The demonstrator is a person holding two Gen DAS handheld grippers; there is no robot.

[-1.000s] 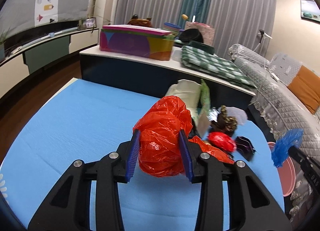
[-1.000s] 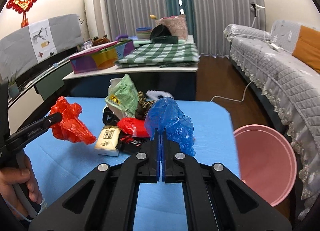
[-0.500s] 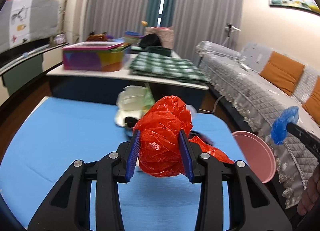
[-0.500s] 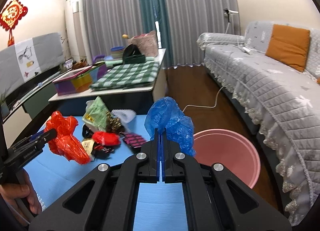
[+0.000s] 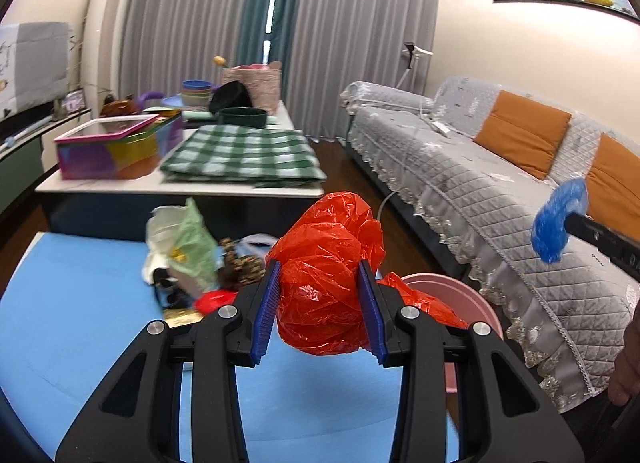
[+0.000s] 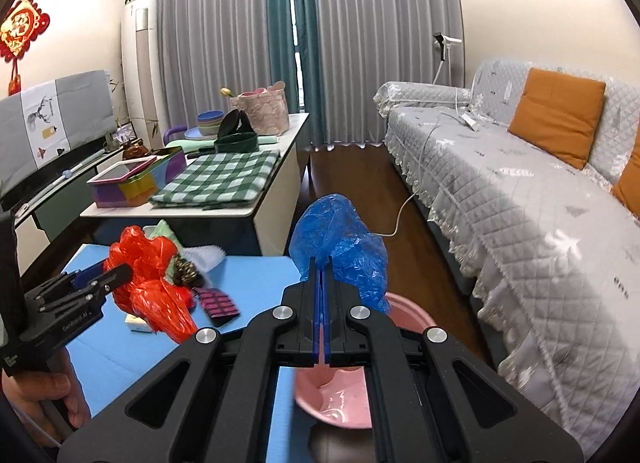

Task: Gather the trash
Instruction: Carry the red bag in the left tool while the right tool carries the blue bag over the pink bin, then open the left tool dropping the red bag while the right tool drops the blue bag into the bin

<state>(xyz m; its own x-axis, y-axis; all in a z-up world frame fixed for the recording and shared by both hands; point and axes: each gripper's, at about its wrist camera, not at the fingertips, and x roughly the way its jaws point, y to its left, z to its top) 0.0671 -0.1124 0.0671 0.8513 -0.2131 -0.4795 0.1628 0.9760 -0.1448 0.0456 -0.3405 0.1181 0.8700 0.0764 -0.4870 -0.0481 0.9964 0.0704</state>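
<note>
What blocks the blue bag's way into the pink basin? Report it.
Nothing visible. The right gripper holds the blue bag in the air just above and before the pink basin, whose open mouth shows nothing in it.

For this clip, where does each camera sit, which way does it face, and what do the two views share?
Left wrist: on the left gripper, facing across the blue mat toward the grey sofa; its fingers clamp a crumpled red plastic bag; hand edge at right.
Right wrist: on the right gripper, facing the sofa; shut on a crumpled blue plastic bag; the other hand at lower left.
Shared: both bags, the pink plastic basin, mat, sofa.
</note>
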